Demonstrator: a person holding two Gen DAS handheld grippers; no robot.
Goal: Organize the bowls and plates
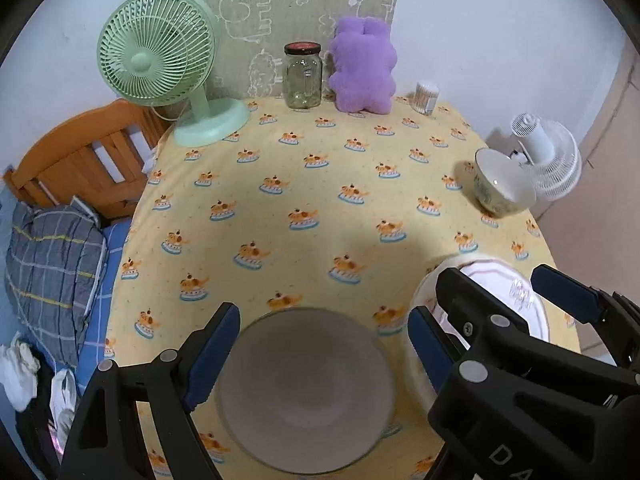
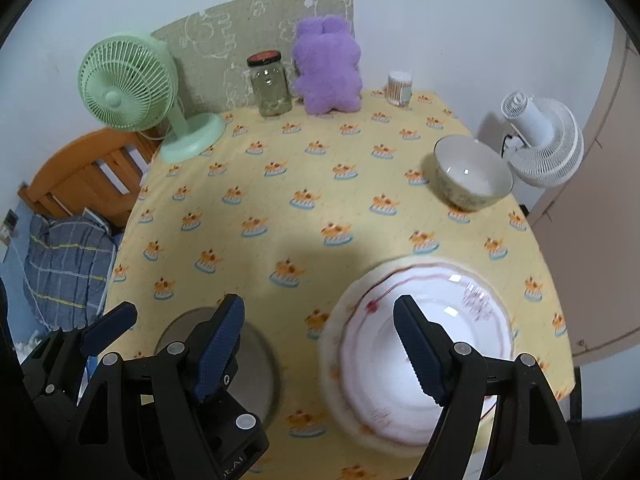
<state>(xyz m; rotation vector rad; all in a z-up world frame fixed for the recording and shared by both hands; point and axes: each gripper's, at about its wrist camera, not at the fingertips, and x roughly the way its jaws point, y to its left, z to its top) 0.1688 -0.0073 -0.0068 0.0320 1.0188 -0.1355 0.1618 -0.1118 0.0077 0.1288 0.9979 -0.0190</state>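
Left gripper [image 1: 320, 350]: jaws spread wide, nothing clamped; poised above a grey bowl [image 1: 306, 392] at lower centre of the left wrist view, pads clear of the rim. Same bowl partly hidden behind the fingers at lower left of the right wrist view.

Right gripper [image 2: 320, 348]: jaws likewise wide apart, nothing held; right finger [image 2: 420, 356] overlapping a white plate [image 2: 460, 320] with a red line pattern, lower right of frame. Contact with the plate not discernible.

Bowl and plate side by side, near but apart, on a yellow patterned tablecloth [image 1: 320, 184].

Second bowl [image 2: 472, 174], patterned outside, upright at right edge of the table, well apart from the plate.

Along the upper edge: green fan [image 1: 156, 60] upper left, glass jar [image 1: 303, 76] with dark lid, purple plush toy [image 1: 362, 66], small container of cotton swabs [image 1: 427, 97]. White fan [image 2: 544, 144] beyond the table, right.
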